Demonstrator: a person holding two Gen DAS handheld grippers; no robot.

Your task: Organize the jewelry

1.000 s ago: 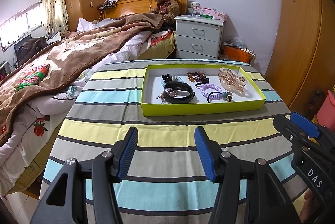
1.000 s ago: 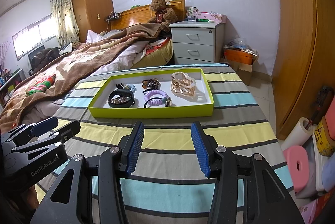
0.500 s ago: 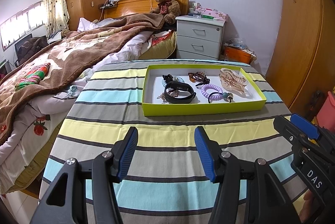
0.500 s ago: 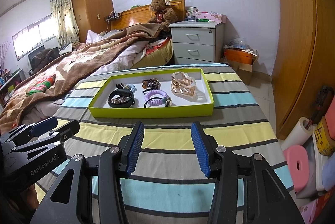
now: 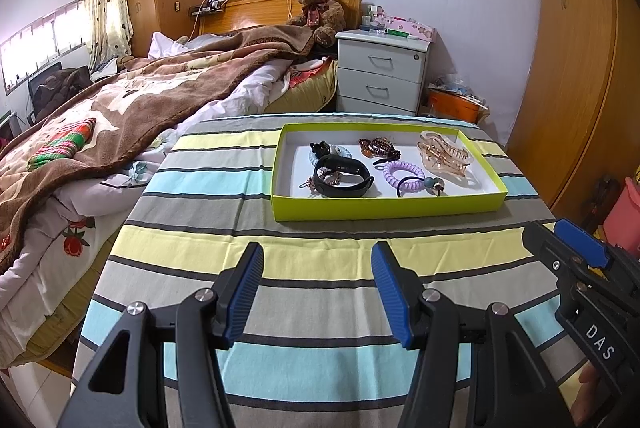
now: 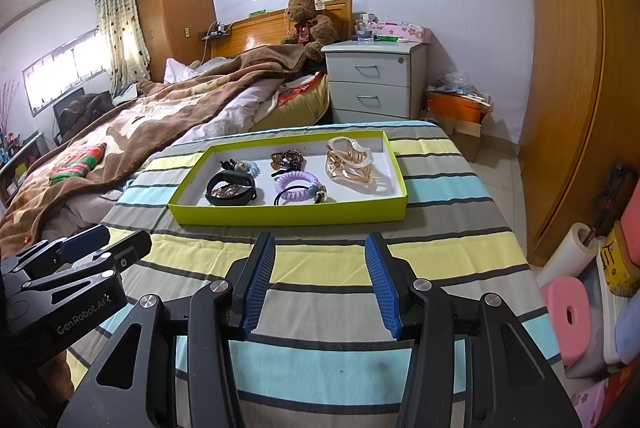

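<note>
Both grippers are hovering over the striped cloth (image 5: 320, 228), jaws spread apart with nothing between them: the left gripper (image 5: 317, 294) is pointing at the tray's near wall, and the right gripper (image 6: 321, 282) is sitting beside it, likewise empty.

Lying farther back on the cloth, well apart from both, is the lime-green tray (image 5: 384, 206), shallow, with a white floor. Inside it, the jewelry is resting in a loose row. A black band (image 5: 343, 182) is sitting at the near left, curled into a loop, with a small sparkly piece (image 6: 224, 191) lying inside it. Behind it a black clip and a pale blue tie (image 6: 250, 168) are touching. A brown beaded clip (image 5: 378, 146) is lying at the middle back. A purple coil tie (image 5: 403, 172) is resting in front of that, with a thin black elastic (image 6: 298, 199) carrying a bead just beside it. A large translucent amber claw clip (image 5: 442, 154) is filling the right end.
</note>
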